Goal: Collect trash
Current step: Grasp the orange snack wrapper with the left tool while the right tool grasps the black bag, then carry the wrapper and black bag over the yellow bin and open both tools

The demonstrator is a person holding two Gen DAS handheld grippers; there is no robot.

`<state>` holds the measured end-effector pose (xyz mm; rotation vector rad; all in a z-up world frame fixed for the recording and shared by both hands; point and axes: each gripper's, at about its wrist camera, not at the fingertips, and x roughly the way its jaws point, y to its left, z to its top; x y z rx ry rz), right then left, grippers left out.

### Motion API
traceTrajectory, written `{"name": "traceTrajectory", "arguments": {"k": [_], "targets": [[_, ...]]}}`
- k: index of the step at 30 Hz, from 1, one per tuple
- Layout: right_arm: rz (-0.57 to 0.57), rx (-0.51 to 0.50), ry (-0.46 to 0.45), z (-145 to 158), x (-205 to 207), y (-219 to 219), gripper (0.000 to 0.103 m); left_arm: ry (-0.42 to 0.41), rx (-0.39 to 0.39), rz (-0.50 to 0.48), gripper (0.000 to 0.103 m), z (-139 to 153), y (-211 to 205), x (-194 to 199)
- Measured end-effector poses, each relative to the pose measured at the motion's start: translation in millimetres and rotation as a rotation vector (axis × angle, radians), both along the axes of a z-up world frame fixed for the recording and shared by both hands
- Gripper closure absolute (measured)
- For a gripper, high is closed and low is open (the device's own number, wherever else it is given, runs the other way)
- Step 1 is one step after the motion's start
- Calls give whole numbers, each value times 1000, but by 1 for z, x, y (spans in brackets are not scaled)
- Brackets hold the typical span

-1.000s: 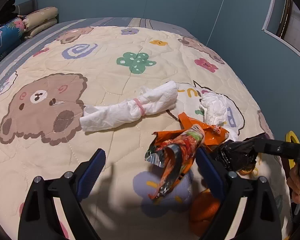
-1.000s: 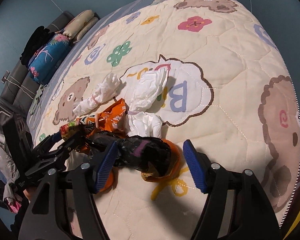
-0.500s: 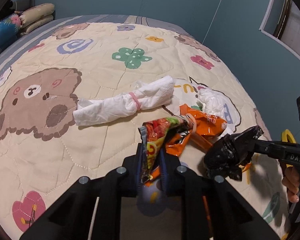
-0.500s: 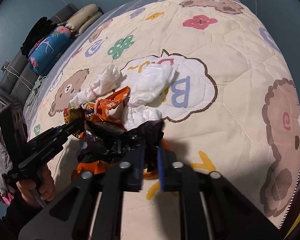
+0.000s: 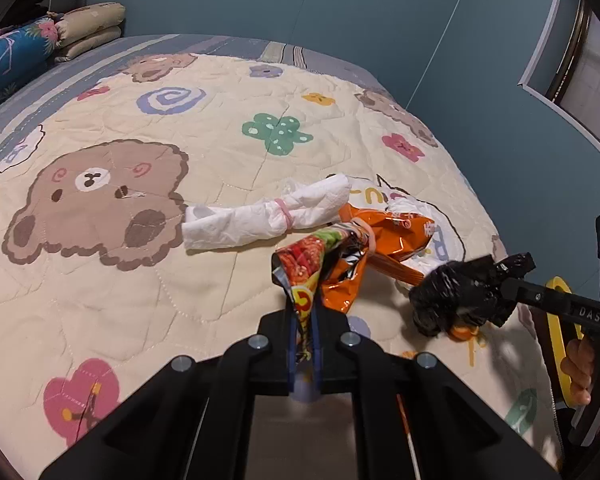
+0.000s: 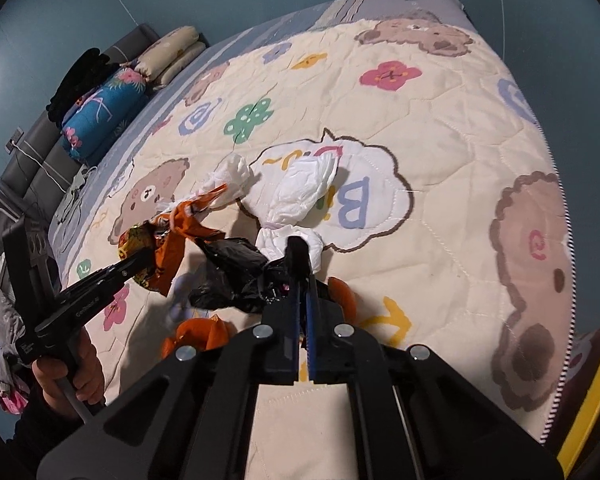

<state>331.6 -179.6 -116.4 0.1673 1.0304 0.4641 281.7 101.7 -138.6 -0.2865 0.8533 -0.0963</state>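
The bed quilt [image 5: 220, 128] is viewed close from above by both wrist cameras, each aimed forward along its own fingers. The white tissue roll [image 5: 268, 216] [image 6: 228, 178] and each opposite gripper are shared between views.

- Left tongs [image 5: 303, 344] pinch a red-orange snack wrapper [image 5: 324, 268] above the bed [image 5: 100, 304].
- Right tongs [image 5: 496, 280] clamp a black bag [image 5: 456, 300].
- A white tissue roll [image 5: 260, 218] lies beyond.
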Motion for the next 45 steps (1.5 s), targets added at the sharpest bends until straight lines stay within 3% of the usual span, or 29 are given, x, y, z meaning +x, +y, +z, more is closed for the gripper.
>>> {"name": "traceTrajectory", "arguments": {"k": [26,45], "targets": [[-74,56,-95,56,-56,-59,101,-53,-51,43,98,34,23,-62],[-110,90,-227,111,-100,-103,101,-130,-46,-9,98,75,-8,-79]]}}
